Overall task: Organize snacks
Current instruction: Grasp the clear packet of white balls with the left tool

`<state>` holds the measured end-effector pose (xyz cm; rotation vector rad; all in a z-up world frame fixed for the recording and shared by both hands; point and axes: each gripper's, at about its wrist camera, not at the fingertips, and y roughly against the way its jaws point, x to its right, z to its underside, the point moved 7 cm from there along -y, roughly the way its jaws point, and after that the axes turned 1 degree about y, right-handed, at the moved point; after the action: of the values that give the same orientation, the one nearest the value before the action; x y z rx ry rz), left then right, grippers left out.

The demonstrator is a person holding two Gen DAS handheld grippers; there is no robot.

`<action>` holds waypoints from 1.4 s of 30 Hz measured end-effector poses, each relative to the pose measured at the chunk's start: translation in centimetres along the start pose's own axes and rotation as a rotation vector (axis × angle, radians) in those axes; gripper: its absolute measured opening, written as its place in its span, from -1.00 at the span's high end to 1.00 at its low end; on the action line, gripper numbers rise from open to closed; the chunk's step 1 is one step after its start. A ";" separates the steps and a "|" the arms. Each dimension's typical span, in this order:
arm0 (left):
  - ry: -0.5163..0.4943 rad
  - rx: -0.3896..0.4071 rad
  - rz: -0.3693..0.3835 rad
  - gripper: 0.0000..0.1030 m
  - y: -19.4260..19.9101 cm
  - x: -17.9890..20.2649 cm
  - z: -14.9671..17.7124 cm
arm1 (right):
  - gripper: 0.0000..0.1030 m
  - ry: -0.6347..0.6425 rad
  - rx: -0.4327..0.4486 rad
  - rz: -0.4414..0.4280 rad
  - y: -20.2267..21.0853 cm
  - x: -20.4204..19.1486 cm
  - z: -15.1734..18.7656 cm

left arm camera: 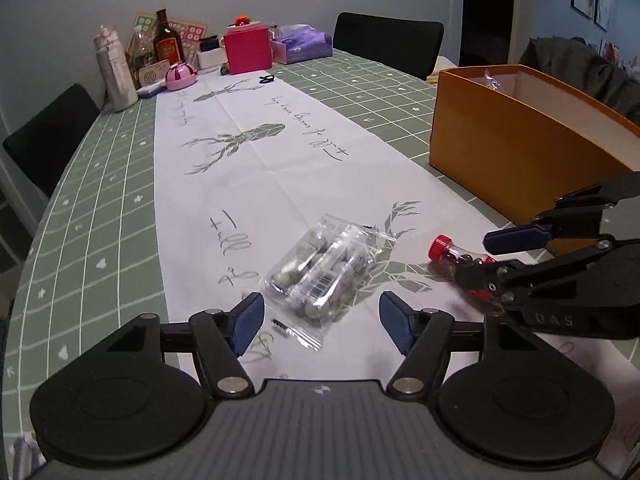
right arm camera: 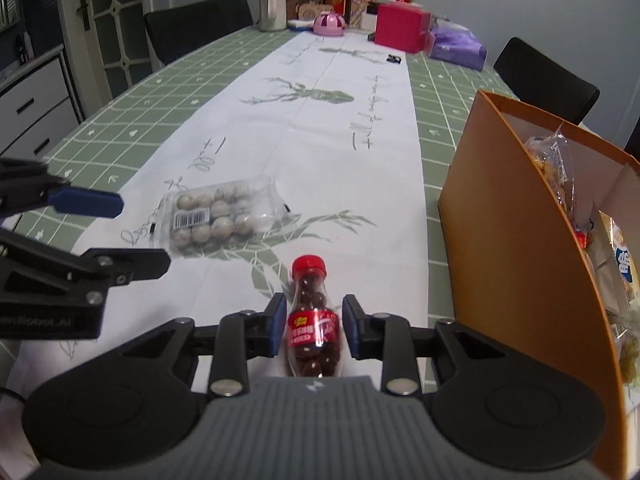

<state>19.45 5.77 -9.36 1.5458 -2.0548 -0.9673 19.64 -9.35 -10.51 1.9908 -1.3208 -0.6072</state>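
A clear bag of pale round snacks point(left arm camera: 320, 276) lies on the white table runner, just ahead of and between the fingers of my left gripper point(left arm camera: 322, 322), which is open and empty. The bag also shows in the right wrist view point(right arm camera: 216, 216). A small red-capped bottle of dark candy balls point(right arm camera: 312, 320) lies on the runner between the pads of my right gripper point(right arm camera: 313, 326). The jaws are open around it with narrow gaps on both sides. In the left wrist view the bottle point(left arm camera: 452, 254) is partly hidden by the right gripper point(left arm camera: 486, 258).
An orange box point(right arm camera: 516, 248) holding several packaged snacks stands to the right; it also shows in the left wrist view point(left arm camera: 520, 148). Bottles, a pink box point(left arm camera: 247, 50) and a purple pack point(left arm camera: 302, 42) crowd the table's far end. Black chairs surround the table.
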 end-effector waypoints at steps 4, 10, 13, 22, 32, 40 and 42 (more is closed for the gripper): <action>-0.095 0.006 0.002 -0.57 -1.9 0.1 -1.1 | 0.02 -0.005 0.044 -0.025 0.3 0.1 0.6; -0.153 -0.044 0.062 -0.58 -5.3 -0.3 -1.1 | -0.02 0.021 0.082 -0.049 0.5 0.2 1.6; -0.153 -0.058 0.090 -0.65 -6.1 -0.7 -1.0 | -0.01 0.002 0.088 -0.059 0.2 0.4 1.6; -0.041 -0.076 0.151 -0.79 -7.4 -1.4 -1.5 | 0.04 -0.058 0.055 -0.109 -0.4 0.5 2.1; 0.023 -0.109 0.076 -0.38 -6.1 -0.1 -1.1 | 0.43 -0.011 0.070 -0.079 -0.3 0.4 2.6; 0.144 -0.203 -0.019 -0.35 -3.9 1.1 0.4 | 0.43 -0.019 0.023 -0.099 -0.1 0.2 2.6; 0.146 -0.228 -0.030 -0.34 -3.5 1.5 0.6 | 0.43 -0.034 0.000 -0.121 0.1 0.2 2.6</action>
<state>20.92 4.05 -12.46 1.4843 -1.7606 -1.0286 17.85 -10.25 -12.19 2.0797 -1.2265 -0.7008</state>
